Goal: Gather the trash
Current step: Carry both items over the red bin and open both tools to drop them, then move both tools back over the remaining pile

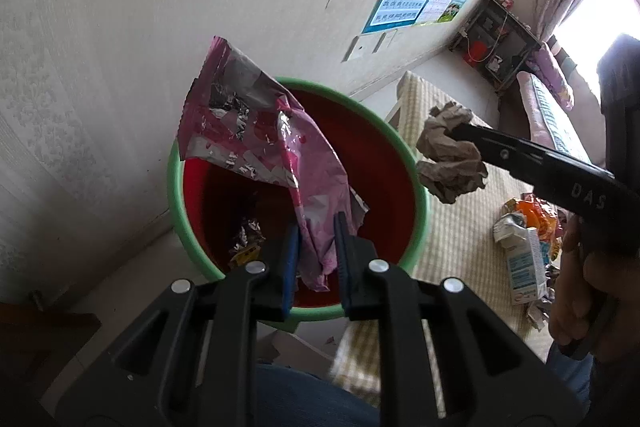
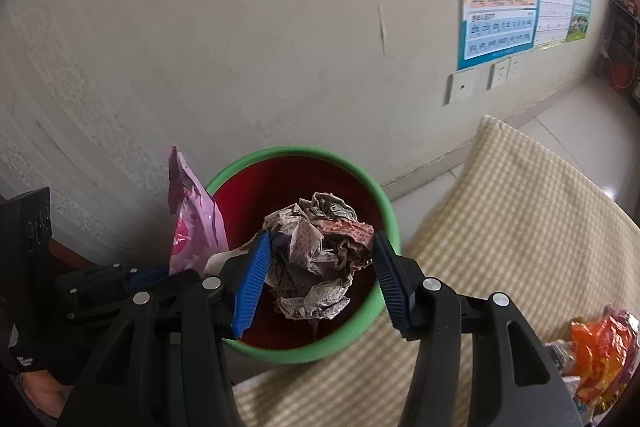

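**Two pieces held over the bin, more litter waiting on the mat**

Black linkage and blue pads fill the near edge of both wrist views. Starting at the left: the left tongs (image 1: 316, 227) are closed narrow on the lower end of a pink foil wrapper (image 1: 256, 131), which stands up and leans left above the red bin with a green rim (image 1: 418, 187). Whether the wrapper hangs wholly inside the rim line I cannot tell; its upper part reaches past the far-left edge. Down inside the bin lies some small foil scrap (image 1: 246, 239), so at least a little has gone in.

Further right, the right tongs (image 2: 318, 247) clamp a crumpled ball of printed paper (image 2: 316, 259), pads pressed on either side. In the right wrist view the ball sits over the bin's mouth; in the left wrist view it appears beside the right rim, so it is probably near that edge, not centred.

Far right, on the checked mat (image 2: 500, 227) that the bin stands beside, a heap remains: an orange snack bag (image 2: 596, 351), a flattened white carton (image 1: 524, 267) and other scraps.

My judgement: the task is partway. Both held pieces are not yet released, and the heap on the mat is left to gather.
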The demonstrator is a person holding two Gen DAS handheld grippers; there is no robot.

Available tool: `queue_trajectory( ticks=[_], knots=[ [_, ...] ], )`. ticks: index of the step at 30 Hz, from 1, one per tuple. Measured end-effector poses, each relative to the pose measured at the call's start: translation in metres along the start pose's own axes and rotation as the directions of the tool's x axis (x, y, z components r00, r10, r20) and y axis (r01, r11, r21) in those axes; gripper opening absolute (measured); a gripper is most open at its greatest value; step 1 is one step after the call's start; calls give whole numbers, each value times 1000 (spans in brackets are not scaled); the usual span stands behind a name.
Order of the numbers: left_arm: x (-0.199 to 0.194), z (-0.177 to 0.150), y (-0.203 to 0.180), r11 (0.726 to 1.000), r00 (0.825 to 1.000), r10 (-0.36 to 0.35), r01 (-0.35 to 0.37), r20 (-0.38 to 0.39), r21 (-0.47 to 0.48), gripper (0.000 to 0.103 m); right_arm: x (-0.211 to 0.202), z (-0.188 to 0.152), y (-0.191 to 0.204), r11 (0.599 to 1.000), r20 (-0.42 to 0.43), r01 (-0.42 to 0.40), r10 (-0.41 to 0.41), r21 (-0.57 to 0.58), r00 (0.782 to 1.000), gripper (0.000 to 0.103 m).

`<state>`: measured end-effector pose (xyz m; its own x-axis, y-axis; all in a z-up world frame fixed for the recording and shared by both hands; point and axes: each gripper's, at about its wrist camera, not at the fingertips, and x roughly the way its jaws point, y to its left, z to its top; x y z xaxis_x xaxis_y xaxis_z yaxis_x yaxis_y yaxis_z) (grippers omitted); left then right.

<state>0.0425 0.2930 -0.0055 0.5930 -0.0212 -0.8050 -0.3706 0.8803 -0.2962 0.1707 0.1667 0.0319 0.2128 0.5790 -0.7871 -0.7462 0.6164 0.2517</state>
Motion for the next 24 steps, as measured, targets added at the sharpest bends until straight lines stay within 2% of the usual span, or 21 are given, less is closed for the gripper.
queue_trajectory(
  ticks=[6, 8, 9, 10, 11, 13, 16, 19, 24],
  knots=[
    [9, -2, 12, 1000, 1000, -6, 5, -20, -14, 17, 19, 5, 8, 1000, -21, -14, 14, -7, 1000, 54],
    [10, -3, 14, 1000, 1000, -9, 9, -26, -11, 20, 22, 5, 10, 1000, -22, -16, 16, -7, 1000, 59],
    [11, -2, 14, 1000, 1000, -9, 8, -27, -10, 28, 23, 6, 11, 1000, -23, -15, 15, -9, 1000, 61],
    [11, -2, 15, 1000, 1000, -5, 5, -27, -10, 41, 23, 7, 12, 1000, -22, -15, 14, -8, 1000, 65],
    [11, -3, 15, 1000, 1000, 3, -3, -23, -7, 46, 24, 8, 13, 1000, -19, -16, 16, -7, 1000, 69],
    [10, -4, 15, 1000, 1000, 12, -12, -20, -5, 69, 23, 10, 13, 1000, -9, -7, 6, -6, 1000, 86],
    [8, -7, 14, 1000, 999, 27, -27, -21, 0, 85, 17, 10, 15, 1000, 10, 2, -2, -1, 1000, 91],
    [3, -9, 11, 998, 998, 61, -61, -2, 5, 98, 10, 11, 16, 1000, 18, 8, -8, 0, 1000, 94],
    [-5, -10, 3, 997, 997, 78, -78, 14, -5, 98, -8, 6, 12, 1000, 34, 20, -21, 24, 999, 96]
  ],
)
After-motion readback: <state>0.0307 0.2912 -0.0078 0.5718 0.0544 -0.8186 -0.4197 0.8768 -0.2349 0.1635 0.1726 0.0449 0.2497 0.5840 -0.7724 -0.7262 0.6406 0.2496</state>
